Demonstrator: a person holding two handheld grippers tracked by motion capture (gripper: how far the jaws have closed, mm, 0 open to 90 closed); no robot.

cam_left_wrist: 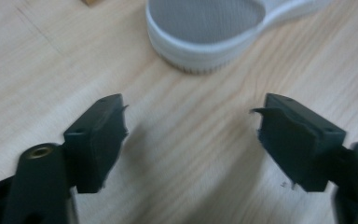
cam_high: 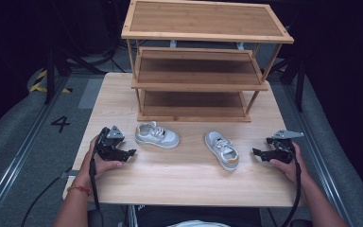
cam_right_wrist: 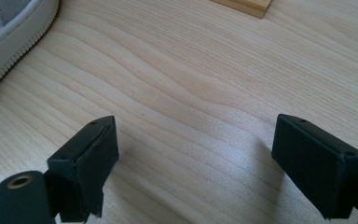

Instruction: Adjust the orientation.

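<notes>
Two small grey and white sneakers lie on the wooden table in front of a bamboo shoe rack (cam_high: 198,66). The left shoe (cam_high: 157,135) lies sideways, and its heel (cam_left_wrist: 205,32) shows just ahead of my left gripper (cam_left_wrist: 189,116). That left gripper (cam_high: 131,152) rests on the table at the shoe's left, open with nothing between its jaws. The right shoe (cam_high: 222,149) has an orange heel patch, and its sole edge (cam_right_wrist: 9,51) shows at the left of the right gripper view. My right gripper (cam_high: 256,152) sits to its right, open and empty (cam_right_wrist: 196,135).
The three-tier rack stands at the back of the table (cam_high: 184,179); one of its feet (cam_right_wrist: 242,7) shows ahead of the right gripper. Grey floor with a painted number four (cam_high: 60,124) lies to the left. Cables trail off the table's near edge.
</notes>
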